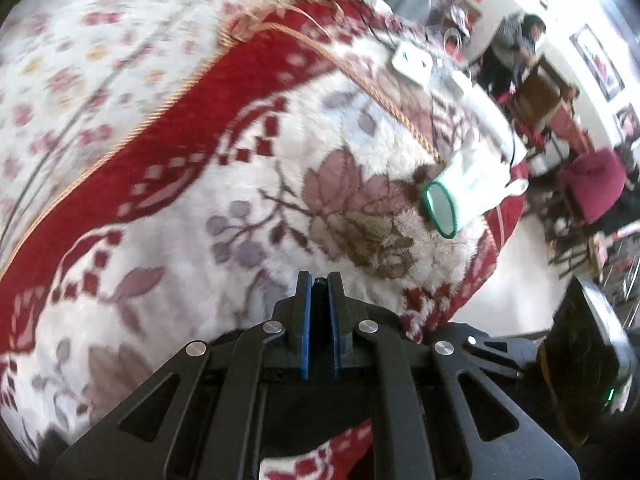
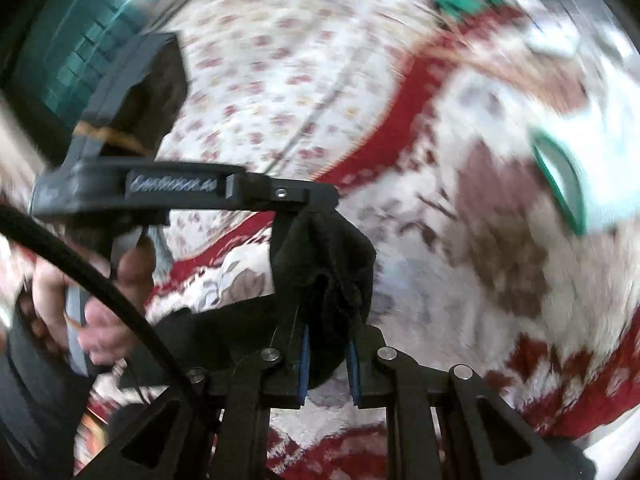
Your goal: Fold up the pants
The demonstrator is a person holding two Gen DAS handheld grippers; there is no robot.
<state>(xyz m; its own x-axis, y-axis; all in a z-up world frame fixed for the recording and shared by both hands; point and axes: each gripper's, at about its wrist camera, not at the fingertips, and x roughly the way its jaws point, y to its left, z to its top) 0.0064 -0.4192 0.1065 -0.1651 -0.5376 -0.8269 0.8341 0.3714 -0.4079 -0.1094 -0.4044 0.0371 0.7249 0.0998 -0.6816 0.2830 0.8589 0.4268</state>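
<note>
In the right wrist view, the right gripper [image 2: 327, 312] sits at six o'clock, its blue pads closed on a bunch of the black pants [image 2: 324, 256]; the fabric rises in a dark wad between the fingers and reaches up to the tip of the left gripper [image 2: 320, 196], which enters from nine o'clock. A person's hand [image 2: 96, 320] holds that tool at about eight o'clock, with a black cable crossing it. In the left wrist view the left gripper's jaws stand all but closed, only a thin dark slot between the blue pads [image 1: 306, 320]; whether that slot holds a sliver of black cloth I cannot tell from there, though the other view suggests the pants meet its tip.

Beyond the tools lies a fleecy blanket [image 1: 360, 128], white with red borders and brown flowers, and on it at three o'clock a pale cloth pouch with a green rim [image 1: 452, 196]. Farther off, at one to two o'clock, a room with furniture and a seated person.

Both pictures are smeared with motion. The risk, as I judge it: the left grip looks thin, so a quick lift could let the hem slip out and leave the pants hanging from one corner. The dangling cloth could also drag the pouch along.
</note>
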